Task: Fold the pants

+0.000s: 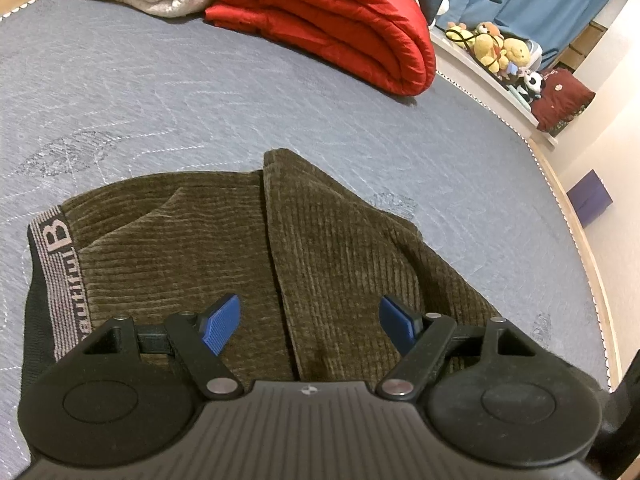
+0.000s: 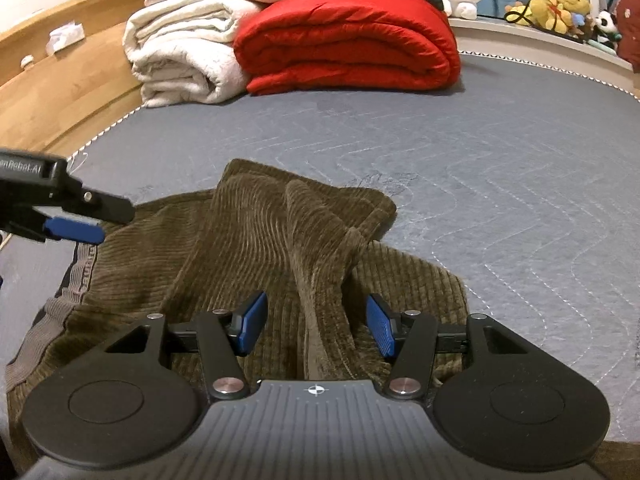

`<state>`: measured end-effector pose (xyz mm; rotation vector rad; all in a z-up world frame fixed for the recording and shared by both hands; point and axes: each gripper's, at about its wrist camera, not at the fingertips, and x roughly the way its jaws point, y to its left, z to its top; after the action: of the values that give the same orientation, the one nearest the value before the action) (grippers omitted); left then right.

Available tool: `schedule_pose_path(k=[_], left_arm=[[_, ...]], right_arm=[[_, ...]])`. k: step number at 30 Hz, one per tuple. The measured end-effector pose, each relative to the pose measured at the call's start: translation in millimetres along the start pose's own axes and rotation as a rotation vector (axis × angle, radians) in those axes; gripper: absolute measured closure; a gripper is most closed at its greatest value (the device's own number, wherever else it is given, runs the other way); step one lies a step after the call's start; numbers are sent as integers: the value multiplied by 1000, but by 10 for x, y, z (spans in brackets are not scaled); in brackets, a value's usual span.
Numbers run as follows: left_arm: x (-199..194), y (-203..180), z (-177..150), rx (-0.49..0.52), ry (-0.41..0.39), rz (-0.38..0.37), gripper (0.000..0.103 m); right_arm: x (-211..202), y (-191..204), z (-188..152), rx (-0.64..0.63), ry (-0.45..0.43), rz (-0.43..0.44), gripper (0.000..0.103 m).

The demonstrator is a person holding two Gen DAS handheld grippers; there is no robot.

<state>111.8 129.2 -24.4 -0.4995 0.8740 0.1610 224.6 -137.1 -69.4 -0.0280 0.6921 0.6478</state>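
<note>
A grey-blue quilted mattress (image 1: 200,92) with white stitched edging fills the foreground, set in a light wooden bed frame (image 2: 60,92). At its far end lie a folded red quilt (image 1: 332,24) and a rolled white blanket (image 2: 180,56) — touching side by side. Beyond, a pale ledge (image 1: 488,80) carries plush toys (image 1: 496,46) before blue curtains (image 1: 552,0). Cream walls, warm indoor light.

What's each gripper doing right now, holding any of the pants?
Left gripper: open above the brown pants, holding nothing.
Right gripper: open, a raised fold between the pads, not gripped.
</note>
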Motion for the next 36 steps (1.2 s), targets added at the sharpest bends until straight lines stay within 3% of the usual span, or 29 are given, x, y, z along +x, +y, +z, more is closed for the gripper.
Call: schedule_pose_path(k=[5,9,12,16,17,19,20,23,24,27,30,31,34,35,36], left_arm=[[3,69,33,-7,2,9,22],[-5,41,49,0,-2,3,22],[-7,4,50,6,-4,-4,22],[26,-15,80,5,-2,-1,21],[34,-22,89,4,-3,2,21],[59,-46,104,2,-5,4,21],[73,-60,110,2,-7,6,21],[109,-111,95,2,-17,18,21],[114,-136,82,10,-25,24,21],[77,-217,29,46,-65,48,21],[-14,-307,-20,85,-129,49,21],[-49,-338,-38,103,-157,47,21],[-141,-478,-133,191,-243,37,21],[-152,-543,-178,224,-260,24,21],[-145,-622,-237,264,-268,5,21]], right_arm=[[-129,-189,132,148,-77,63,37],[0,-460,241,371,-71,140,31],[284,-661,315,538,11,228,29],[786,-826,349,713,184,223,30],[888,-819,348,736,221,230,32],[1080,-747,344,753,300,249,47],[1136,-670,354,733,322,254,62],[1169,-475,405,649,306,253,86],[1135,-456,411,652,286,269,87],[936,-511,532,633,152,324,89],[525,-741,775,646,-67,385,89],[291,-868,858,639,-177,372,89],[-390,-1436,839,740,-526,252,89],[-569,-1626,759,787,-617,167,89],[-759,-1814,633,846,-707,29,89]])
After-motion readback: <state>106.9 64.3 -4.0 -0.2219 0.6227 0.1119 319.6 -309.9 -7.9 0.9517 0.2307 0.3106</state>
